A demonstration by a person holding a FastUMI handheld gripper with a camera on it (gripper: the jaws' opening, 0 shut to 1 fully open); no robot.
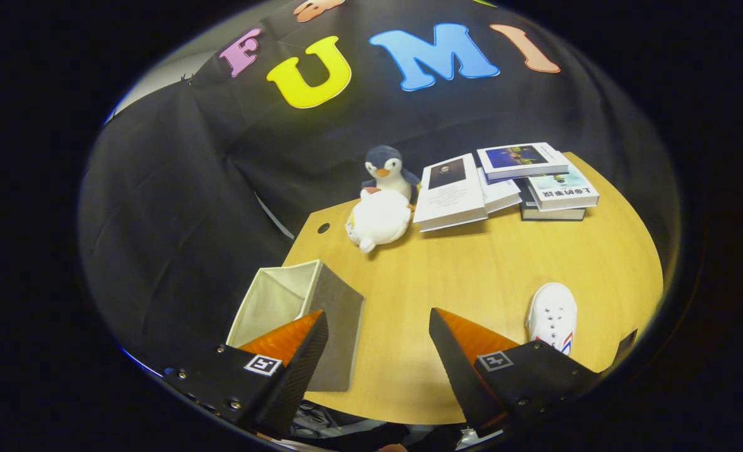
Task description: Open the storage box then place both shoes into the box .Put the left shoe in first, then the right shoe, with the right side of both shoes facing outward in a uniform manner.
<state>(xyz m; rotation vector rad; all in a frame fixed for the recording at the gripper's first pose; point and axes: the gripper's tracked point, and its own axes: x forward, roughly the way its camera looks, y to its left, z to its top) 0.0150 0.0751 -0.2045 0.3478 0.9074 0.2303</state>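
Note:
A grey fabric storage box (309,307) with a pale lining stands open-topped at the near left corner of the wooden table (472,270), partly behind my left finger. A white shoe (553,316) with red and blue side stripes lies on the table just beyond my right finger, its toe pointing away. My gripper (378,329) hovers above the table's near edge, open, with nothing between its fingers. The box's inside is only partly visible and I cannot tell whether anything lies in it.
A plush penguin (385,171) and a white plush toy (378,220) sit at the table's far side. Several books (503,182) are piled to their right, one lying open. A small hole (323,228) marks the table's far left corner.

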